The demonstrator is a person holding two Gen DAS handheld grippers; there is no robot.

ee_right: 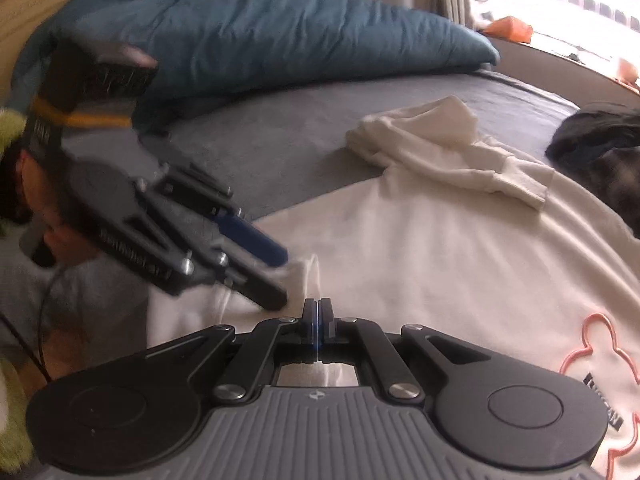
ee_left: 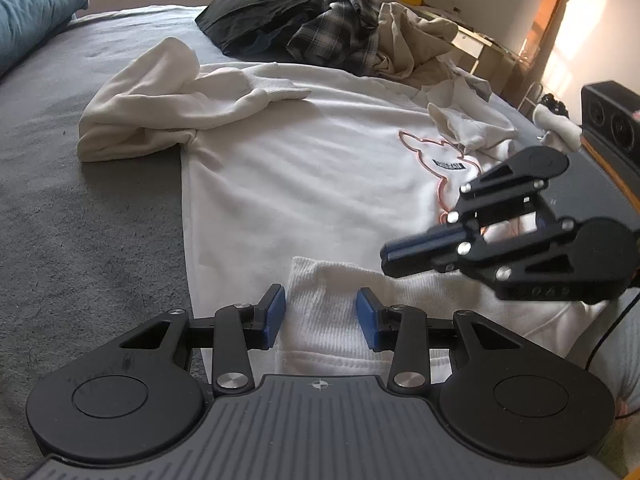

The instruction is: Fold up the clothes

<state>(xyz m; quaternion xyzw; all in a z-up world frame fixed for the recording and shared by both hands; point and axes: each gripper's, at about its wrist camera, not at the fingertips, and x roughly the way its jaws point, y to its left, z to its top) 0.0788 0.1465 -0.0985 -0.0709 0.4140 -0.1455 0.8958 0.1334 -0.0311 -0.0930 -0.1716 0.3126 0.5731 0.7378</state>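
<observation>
A white sweatshirt (ee_left: 300, 184) with a pink outline print (ee_left: 436, 168) lies spread flat on the grey bed (ee_left: 80, 200). One sleeve (ee_left: 152, 108) is bunched at its far left. A ribbed white cuff (ee_left: 324, 312) rests on the near part of the body. My left gripper (ee_left: 322, 316) hovers open over that cuff, its blue pads (ee_left: 276, 316) on either side without pressing it. It also shows in the right wrist view as the left gripper (ee_right: 282, 278). My right gripper (ee_left: 386, 258) (ee_right: 318, 316) is shut just right of the cuff, and I see nothing between its pads.
A pile of clothes sits at the far end: a black garment (ee_left: 260, 16), a plaid shirt (ee_left: 340, 36) and beige cloth (ee_left: 408, 40). A teal duvet (ee_right: 260, 32) lies along the bed's side. A black speaker (ee_left: 612, 120) stands at the right.
</observation>
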